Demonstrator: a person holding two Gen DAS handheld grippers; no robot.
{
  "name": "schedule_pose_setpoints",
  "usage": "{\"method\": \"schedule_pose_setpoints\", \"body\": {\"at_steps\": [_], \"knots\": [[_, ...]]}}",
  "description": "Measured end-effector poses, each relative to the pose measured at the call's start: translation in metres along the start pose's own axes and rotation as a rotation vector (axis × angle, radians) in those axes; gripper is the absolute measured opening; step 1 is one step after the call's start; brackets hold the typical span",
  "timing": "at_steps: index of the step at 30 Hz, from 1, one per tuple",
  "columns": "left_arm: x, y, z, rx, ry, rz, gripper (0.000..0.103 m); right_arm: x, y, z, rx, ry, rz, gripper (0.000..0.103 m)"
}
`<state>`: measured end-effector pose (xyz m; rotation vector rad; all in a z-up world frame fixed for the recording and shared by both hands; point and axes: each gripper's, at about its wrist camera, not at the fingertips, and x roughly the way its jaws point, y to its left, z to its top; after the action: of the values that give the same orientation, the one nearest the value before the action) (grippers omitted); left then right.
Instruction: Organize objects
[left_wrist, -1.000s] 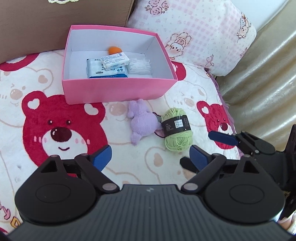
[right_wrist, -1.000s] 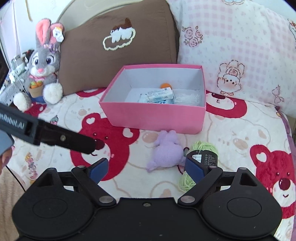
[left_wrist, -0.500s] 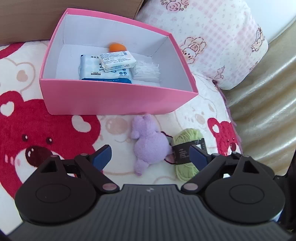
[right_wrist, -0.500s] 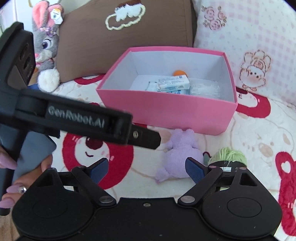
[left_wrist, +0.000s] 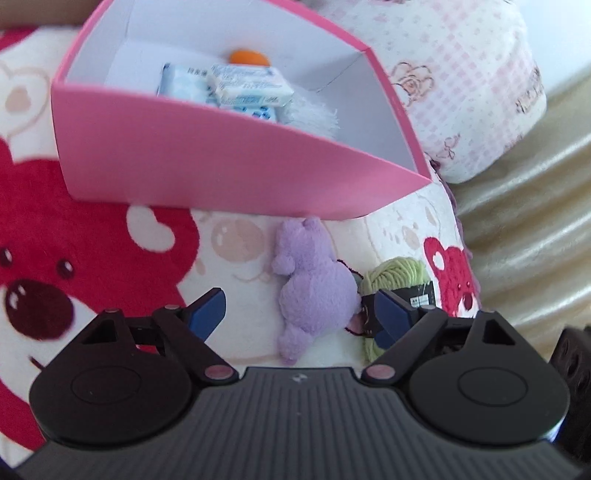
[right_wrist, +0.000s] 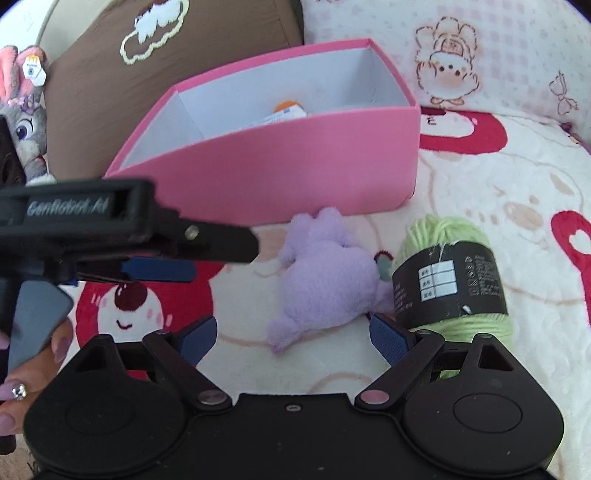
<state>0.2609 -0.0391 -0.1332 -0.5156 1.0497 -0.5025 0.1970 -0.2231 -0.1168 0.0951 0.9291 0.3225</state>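
A pink box (left_wrist: 207, 162) (right_wrist: 295, 177) stands on the bear-print blanket and holds tissue packs (left_wrist: 243, 88), white fluff and an orange thing (left_wrist: 247, 57). A purple plush toy (left_wrist: 314, 288) (right_wrist: 325, 280) lies in front of the box, with a green yarn ball (left_wrist: 399, 273) (right_wrist: 454, 280) beside it on the right. My left gripper (left_wrist: 299, 314) is open, low over the plush. My right gripper (right_wrist: 291, 338) is open, just short of the plush. The left gripper also shows from the side in the right wrist view (right_wrist: 177, 254).
A brown cushion (right_wrist: 147, 66) and a pink checked pillow (right_wrist: 480, 55) (left_wrist: 461, 85) lie behind the box. A grey rabbit plush (right_wrist: 26, 118) sits at the far left. The blanket's right edge (left_wrist: 465, 258) drops to a beige quilted surface (left_wrist: 535, 221).
Both grippers have moved forward and down towards the plush toy and yarn. The box now looms closer. Both stay open.
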Motion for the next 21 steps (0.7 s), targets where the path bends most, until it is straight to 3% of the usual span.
{"method": "schedule_pose_setpoints", "body": {"at_steps": [4,6,11,18,21], "knots": [[0.014,-0.002,-0.002,0.009,-0.006,-0.005,0.072,0.004,-0.002,-0.003,0.022,0.001,0.012,0.092],[0.02,0.0,-0.001,0.014,-0.01,-0.006,0.063,0.01,0.0,-0.004,0.011,0.002,-0.012,0.092],[0.035,0.009,-0.007,0.078,-0.013,0.044,0.056,0.023,0.006,-0.005,-0.041,-0.01,-0.082,0.092],[0.042,0.01,-0.006,0.095,-0.038,-0.085,0.047,0.033,0.012,-0.002,-0.148,-0.042,-0.178,0.092],[0.053,0.008,-0.004,0.091,-0.017,-0.099,0.036,0.039,0.013,0.001,-0.183,-0.052,-0.211,0.092]]}}
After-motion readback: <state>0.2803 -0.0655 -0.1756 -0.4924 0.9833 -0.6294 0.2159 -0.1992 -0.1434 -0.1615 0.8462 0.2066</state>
